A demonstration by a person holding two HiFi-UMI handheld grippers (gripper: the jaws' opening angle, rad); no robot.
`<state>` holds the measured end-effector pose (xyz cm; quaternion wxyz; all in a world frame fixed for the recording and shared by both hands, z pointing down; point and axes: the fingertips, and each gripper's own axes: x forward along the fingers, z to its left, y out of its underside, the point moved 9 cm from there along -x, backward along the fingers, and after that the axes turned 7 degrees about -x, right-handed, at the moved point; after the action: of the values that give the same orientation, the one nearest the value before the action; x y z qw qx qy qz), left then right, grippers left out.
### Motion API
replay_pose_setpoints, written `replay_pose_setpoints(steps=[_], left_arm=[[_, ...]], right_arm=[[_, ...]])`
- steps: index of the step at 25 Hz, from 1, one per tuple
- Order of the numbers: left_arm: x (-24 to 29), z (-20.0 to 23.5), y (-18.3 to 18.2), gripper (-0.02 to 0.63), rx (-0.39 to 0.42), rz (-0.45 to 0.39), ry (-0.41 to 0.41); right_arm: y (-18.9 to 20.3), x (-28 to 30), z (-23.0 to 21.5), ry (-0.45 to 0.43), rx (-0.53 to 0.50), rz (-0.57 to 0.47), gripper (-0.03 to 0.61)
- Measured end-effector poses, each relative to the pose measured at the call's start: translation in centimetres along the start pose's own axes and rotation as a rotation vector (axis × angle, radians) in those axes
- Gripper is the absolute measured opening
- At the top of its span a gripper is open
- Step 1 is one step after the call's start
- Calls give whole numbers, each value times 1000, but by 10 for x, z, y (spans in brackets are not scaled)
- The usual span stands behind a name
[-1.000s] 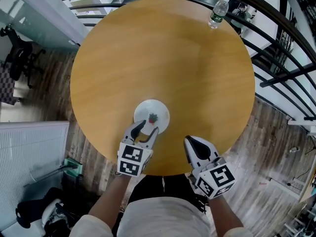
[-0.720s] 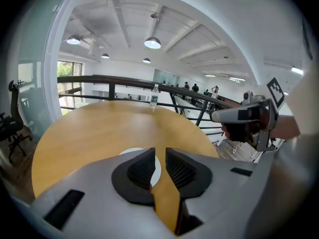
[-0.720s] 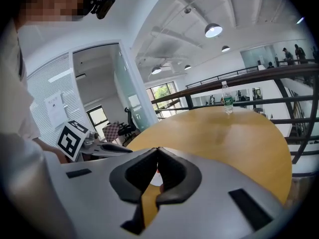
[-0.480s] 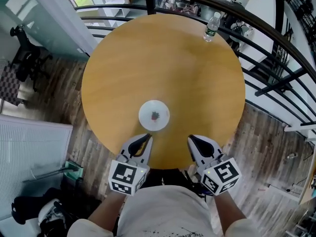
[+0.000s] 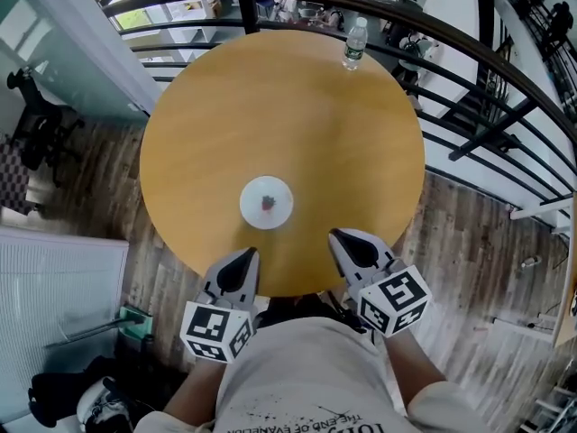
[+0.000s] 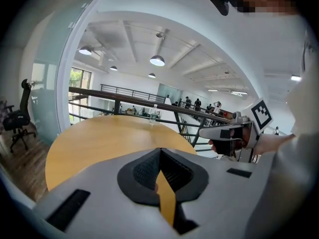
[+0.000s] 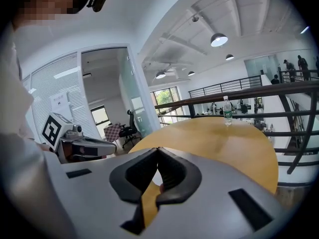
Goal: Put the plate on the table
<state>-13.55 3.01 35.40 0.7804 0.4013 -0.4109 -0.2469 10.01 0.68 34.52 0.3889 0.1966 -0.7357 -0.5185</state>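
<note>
In the head view, the plate (image 5: 267,202) is lying flat on the round wooden table (image 5: 288,106), a small dark red spot at its middle. It is sitting just ahead of the left gripper (image 5: 246,254), apart from its tips, and ahead of and to the left of the right gripper (image 5: 336,235), farther from that one. Both grippers are hanging over the table's near edge, touching nothing. A water bottle (image 5: 353,42) is standing upright at the far rim, well beyond both pairs of jaws, in front of the dark railing (image 5: 469,43).

In the left gripper view, the left gripper (image 6: 160,151) is showing its jaws clenched tip to tip; they have just been closing, and nothing is lying between them. The table (image 6: 99,138) is stretching out ahead of them, the bottle (image 6: 153,114) far beyond. The right gripper (image 6: 227,133) is hovering off to the right.

In the right gripper view, the right gripper (image 7: 158,151) is keeping its jaws pressed together on nothing. The table (image 7: 224,138) is spreading ahead and to the right, the bottle (image 7: 227,111) at its far end, and the left gripper (image 7: 84,147) is hovering to the left.
</note>
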Motion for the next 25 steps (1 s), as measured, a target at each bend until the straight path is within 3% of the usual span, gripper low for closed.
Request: replay_pose_setpoints(steps=[5, 25], left_arm=[[-3, -3, -5, 21, 43, -14, -5], [-7, -7, -6, 21, 24, -29, -3]], right_arm=[[-1, 4, 6, -22, -23, 20, 23], [-1, -3, 6, -28, -18, 11, 23]])
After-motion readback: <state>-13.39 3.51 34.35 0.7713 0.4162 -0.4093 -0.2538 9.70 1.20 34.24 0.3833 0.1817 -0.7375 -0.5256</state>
